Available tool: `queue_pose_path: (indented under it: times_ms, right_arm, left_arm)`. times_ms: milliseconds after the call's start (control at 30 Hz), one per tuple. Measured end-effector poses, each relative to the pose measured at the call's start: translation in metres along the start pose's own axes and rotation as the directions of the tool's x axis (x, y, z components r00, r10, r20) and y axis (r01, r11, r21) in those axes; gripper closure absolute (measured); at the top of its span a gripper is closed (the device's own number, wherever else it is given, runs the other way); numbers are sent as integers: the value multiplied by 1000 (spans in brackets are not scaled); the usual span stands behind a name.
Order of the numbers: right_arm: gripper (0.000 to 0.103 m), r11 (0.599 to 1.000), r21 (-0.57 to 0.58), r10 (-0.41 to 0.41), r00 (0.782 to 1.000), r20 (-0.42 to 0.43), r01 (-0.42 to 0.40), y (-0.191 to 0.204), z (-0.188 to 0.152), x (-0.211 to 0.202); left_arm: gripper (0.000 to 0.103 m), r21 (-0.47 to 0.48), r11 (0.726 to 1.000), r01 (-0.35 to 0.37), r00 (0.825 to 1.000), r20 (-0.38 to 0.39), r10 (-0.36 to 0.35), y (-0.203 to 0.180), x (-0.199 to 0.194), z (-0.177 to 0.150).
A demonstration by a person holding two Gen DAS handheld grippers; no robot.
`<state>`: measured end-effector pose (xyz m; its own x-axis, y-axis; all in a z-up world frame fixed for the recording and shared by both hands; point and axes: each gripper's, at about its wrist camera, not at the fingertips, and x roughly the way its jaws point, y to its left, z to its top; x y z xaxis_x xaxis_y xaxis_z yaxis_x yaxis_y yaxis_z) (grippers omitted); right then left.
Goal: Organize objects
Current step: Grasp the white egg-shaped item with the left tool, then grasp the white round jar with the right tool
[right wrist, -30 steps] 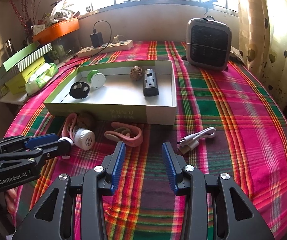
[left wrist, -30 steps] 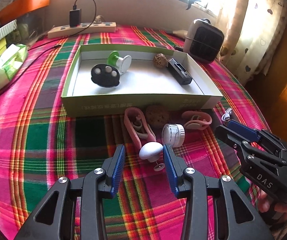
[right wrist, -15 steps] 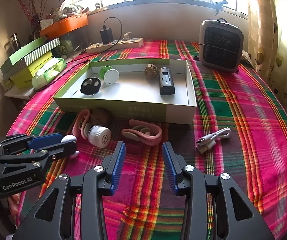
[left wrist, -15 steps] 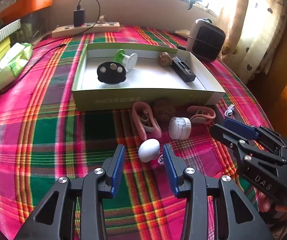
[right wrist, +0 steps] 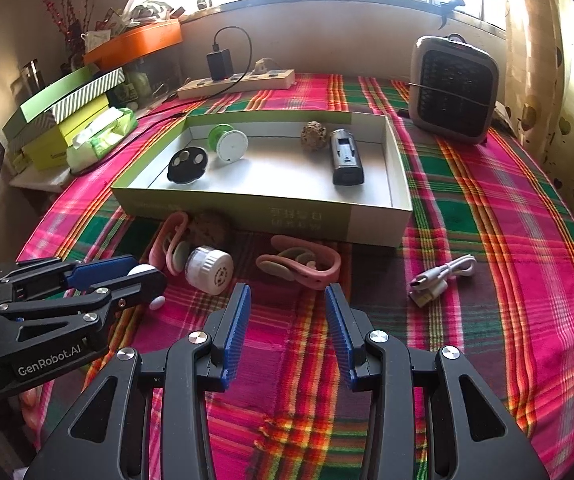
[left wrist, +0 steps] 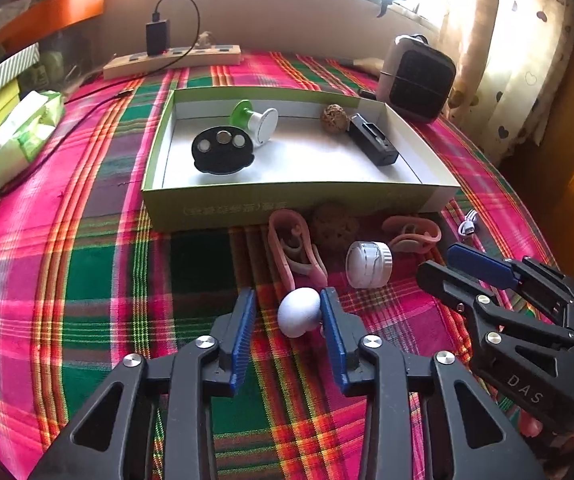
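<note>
A white mushroom-shaped knob [left wrist: 298, 312] lies on the plaid cloth between the fingers of my left gripper [left wrist: 287, 294]. The jaws are closing; the right pad [left wrist: 329, 320] touches the knob, while the left pad stands off it. From the right wrist view, the left gripper [right wrist: 143, 272] shows at the left with the knob [right wrist: 142, 270] peeking out. My right gripper [right wrist: 287, 290] hangs open over bare cloth, nothing between its fingers. A green box [left wrist: 287, 200] holds a black disc [left wrist: 221, 152], a green-and-white spool [left wrist: 257, 118], a brown ball [left wrist: 334, 118] and a black device [left wrist: 373, 144].
In front of the box lie two pink clips [left wrist: 295, 248] [right wrist: 299, 262], a brown ball [left wrist: 333, 226], a white ribbed cap [left wrist: 369, 264] and a white cable [right wrist: 443, 274]. A heater [right wrist: 453, 88], a power strip [right wrist: 235, 80] and stacked boxes [right wrist: 63, 120] line the back and left.
The left gripper's jaws have drawn a little closer around the white knob, which now rests against the right finger. The right gripper's jaws keep the same gap.
</note>
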<state>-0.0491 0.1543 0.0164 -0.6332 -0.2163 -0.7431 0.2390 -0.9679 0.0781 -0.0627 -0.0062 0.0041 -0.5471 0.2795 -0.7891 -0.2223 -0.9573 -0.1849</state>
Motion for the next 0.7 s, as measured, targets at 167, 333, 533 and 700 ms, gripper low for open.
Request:
queue_pose_path:
  times_ms: [167, 333, 533, 700]
  right_arm:
    - [63, 1000, -10, 4, 1000, -4, -4, 6, 0, 1]
    - [63, 1000, -14, 4, 1000, -7, -5, 9, 0, 2]
    - [63, 1000, -20, 13, 1000, -5, -13, 14, 1, 2]
    - [63, 999, -32, 39, 999, -4, -39, 21, 1, 3]
  left_arm:
    - [82, -14, 1000, 22, 1000, 4, -22, 3, -2, -2]
    - [83, -20, 999, 34, 999, 7, -34, 3, -5, -5]
    - [83, -40, 999, 22, 1000, 14, -22, 12, -10, -8]
    - [83, -69, 998, 4, 1000, 22, -2, 25, -11, -9]
